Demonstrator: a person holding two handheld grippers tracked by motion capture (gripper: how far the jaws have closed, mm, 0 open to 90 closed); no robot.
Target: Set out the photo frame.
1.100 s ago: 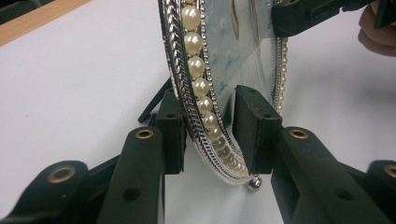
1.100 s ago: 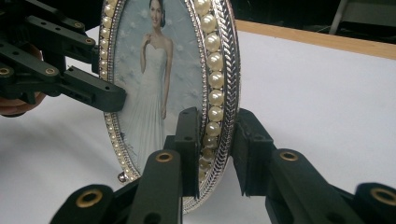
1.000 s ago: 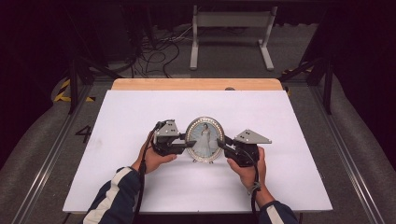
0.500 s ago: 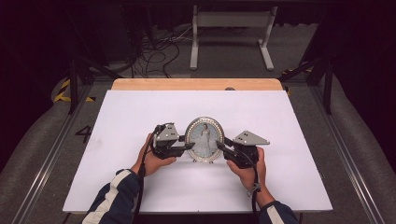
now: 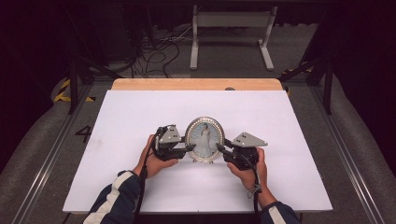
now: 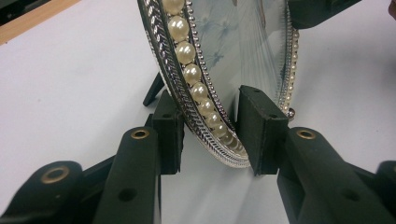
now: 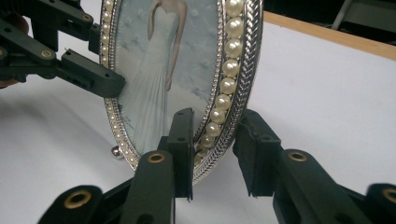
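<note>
— What are your two sets of jaws doing right now?

— My left gripper [image 5: 183, 148] has its jaws set astride the left rim of the one oval picture frame [image 5: 204, 139]. They have just been easing open, and I can see a gap between the pads and the silver edge on both sides, so I am not pressing on it. My right gripper [image 5: 225, 152] is the same at the right rim: jaws just opened a little further, one pad in front of the glass, one behind, the rim between them with daylight on the back side.

— So the frame is loose?

— It stands upright by itself, near the middle of the table [image 5: 140, 112], between my two grippers. In the left gripper view I see its dark back leg [image 6: 154, 88] planted on the white surface.

— How many things are out there?

— One frame, with a single ring of pearls [image 7: 227, 70] and a picture of a figure in a long pale dress [image 7: 152, 70]. Two hands, two grippers. Beyond the far edge, one pale metal stand [image 5: 231, 32] and a tangle of cables [image 5: 156, 51] on the floor.
</note>
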